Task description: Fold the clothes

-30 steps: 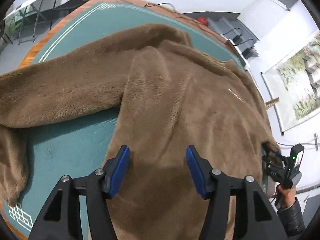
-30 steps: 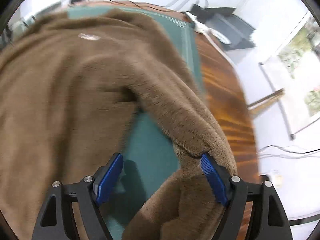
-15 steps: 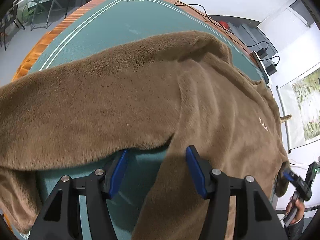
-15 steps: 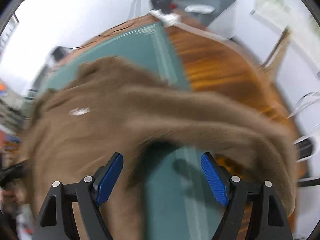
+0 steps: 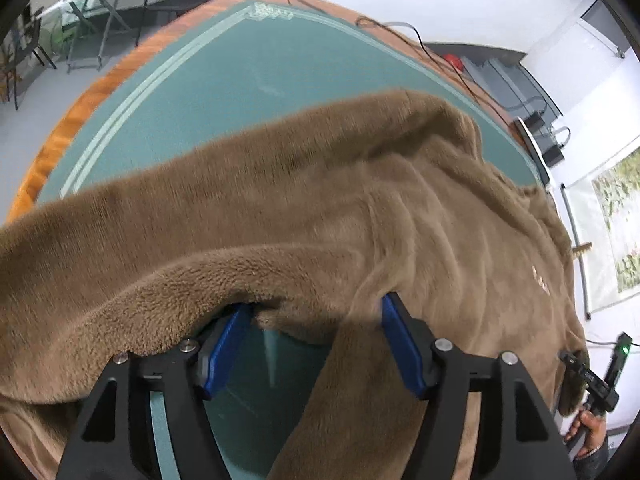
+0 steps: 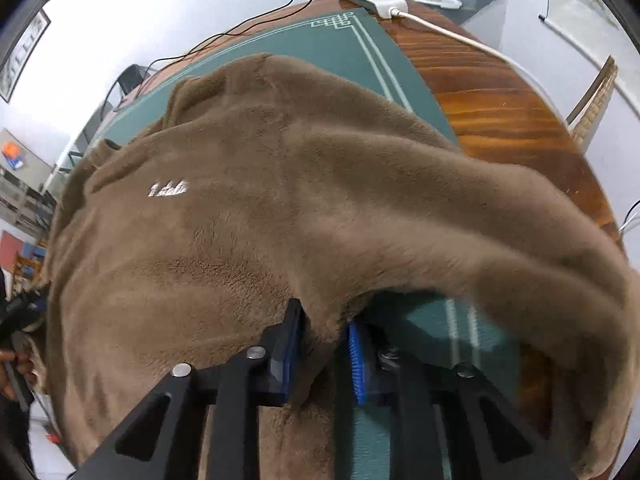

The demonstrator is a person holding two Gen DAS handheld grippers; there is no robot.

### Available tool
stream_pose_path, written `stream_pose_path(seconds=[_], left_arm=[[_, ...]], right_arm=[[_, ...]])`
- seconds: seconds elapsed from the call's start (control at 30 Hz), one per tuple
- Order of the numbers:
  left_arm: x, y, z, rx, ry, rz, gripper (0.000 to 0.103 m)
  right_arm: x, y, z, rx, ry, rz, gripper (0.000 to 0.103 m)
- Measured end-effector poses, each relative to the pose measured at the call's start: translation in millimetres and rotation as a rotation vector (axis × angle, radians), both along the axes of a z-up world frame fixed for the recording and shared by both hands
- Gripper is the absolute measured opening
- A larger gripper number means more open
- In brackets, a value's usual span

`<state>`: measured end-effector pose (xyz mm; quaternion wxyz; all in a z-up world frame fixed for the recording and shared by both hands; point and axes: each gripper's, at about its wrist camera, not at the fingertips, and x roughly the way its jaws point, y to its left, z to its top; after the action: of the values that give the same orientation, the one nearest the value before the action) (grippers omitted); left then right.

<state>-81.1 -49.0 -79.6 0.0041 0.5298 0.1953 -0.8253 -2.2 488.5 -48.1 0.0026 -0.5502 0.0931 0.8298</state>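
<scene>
A brown fleece sweater [image 5: 360, 208] lies spread front up on the green mat [image 5: 240, 80], its small white logo [image 6: 168, 189] facing up. My left gripper [image 5: 316, 320] stands open at the underarm, where one sleeve meets the body; fleece drapes over its left fingertip and mat shows between the fingers. My right gripper [image 6: 324, 340] is shut on a fold of the sweater [image 6: 260, 220] at the other underarm. That sleeve arcs off to the right over the wooden table edge [image 6: 500, 92]. In the left wrist view the right gripper [image 5: 580, 368] shows small at the far right, held by a hand.
The mat [image 6: 320, 44] covers a wooden table with bare mat beyond the sweater. A white power strip [image 6: 372, 0] and cables lie at the far edge. Chairs [image 5: 120, 12] stand past the table. A hand [image 6: 12, 364] holding a black tool shows at the left rim.
My right gripper has come in from open and shut on the fleece at the underarm. The left gripper has moved forward into the other underarm and stays open.
</scene>
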Motion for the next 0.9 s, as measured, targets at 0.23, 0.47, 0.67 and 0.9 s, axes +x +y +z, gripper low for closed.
stream_pose_path(seconds=[0.23,0.47,0.67,0.9], left_arm=[[-20,1,-2,-0.084,0.002,0.002,0.071],[-6,5,4,-0.091,-0.026,-0.004,0.072],[32,18,24,-0.112,-0.031,-0.037,0.072],[74,65,45,-0.112,-0.008,-0.113,0.072]], right_arm=[[-25,18,6,0.235,0.039,-0.032,0.019],[-20,-1,15,0.259,0.041,0.075,0.020],[36,-19,37,0.020,0.087,0.189,0.058],[115,-94,38,-0.051,0.149,0.464,0.082]])
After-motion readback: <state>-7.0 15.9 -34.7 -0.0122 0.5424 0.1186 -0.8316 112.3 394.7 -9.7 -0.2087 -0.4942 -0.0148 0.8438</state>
